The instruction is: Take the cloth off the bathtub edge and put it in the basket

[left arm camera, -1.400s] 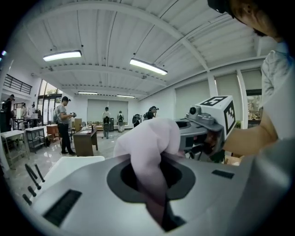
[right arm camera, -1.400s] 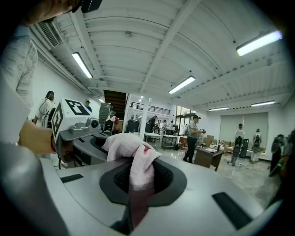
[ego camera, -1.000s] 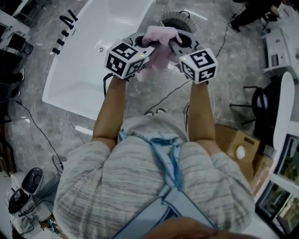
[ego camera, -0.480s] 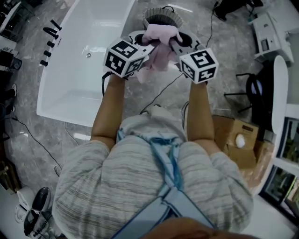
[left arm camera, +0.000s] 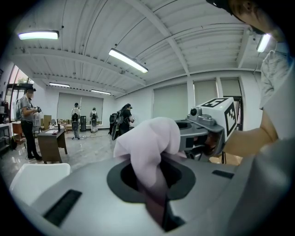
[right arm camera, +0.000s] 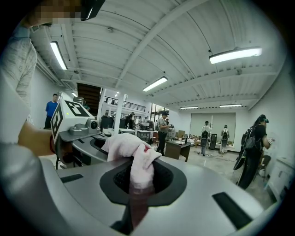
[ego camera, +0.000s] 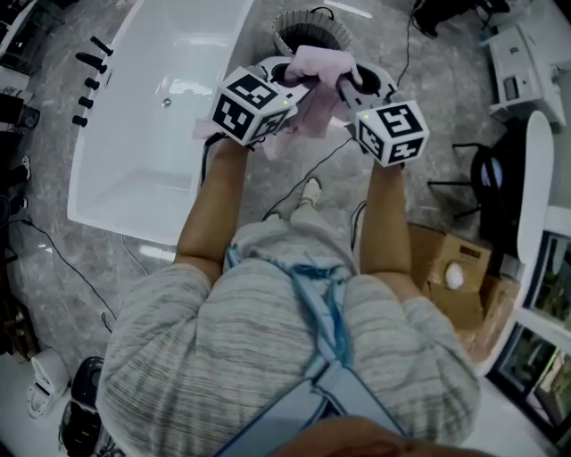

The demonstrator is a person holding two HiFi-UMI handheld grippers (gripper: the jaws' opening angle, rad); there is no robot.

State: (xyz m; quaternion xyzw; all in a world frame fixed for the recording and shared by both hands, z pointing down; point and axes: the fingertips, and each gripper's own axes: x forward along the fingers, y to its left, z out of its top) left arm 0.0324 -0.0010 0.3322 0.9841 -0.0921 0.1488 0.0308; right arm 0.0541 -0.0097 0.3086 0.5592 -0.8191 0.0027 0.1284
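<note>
A pink cloth (ego camera: 314, 78) hangs bunched between my two grippers, held in the air at the near rim of the round dark basket (ego camera: 308, 25). My left gripper (ego camera: 287, 78) is shut on the cloth's left part, and my right gripper (ego camera: 343, 82) is shut on its right part. In the left gripper view the cloth (left arm camera: 146, 143) rises out of the closed jaws of the left gripper (left arm camera: 156, 196), with the right gripper (left arm camera: 207, 126) beside it. The right gripper view shows the cloth (right arm camera: 131, 154) pinched in the right gripper (right arm camera: 133, 203). The white bathtub (ego camera: 152, 134) lies to the left.
Black taps (ego camera: 89, 67) stand by the tub's left side. Cables run over the grey floor (ego camera: 294, 192). At the right are a cardboard box (ego camera: 455, 272) and a black chair (ego camera: 491, 183). Several people stand far off (right arm camera: 209, 136) in the hall.
Both grippers have carried the cloth forward to the basket's near rim, still shut on it. The tub has slid left in view and the person's feet now show.
</note>
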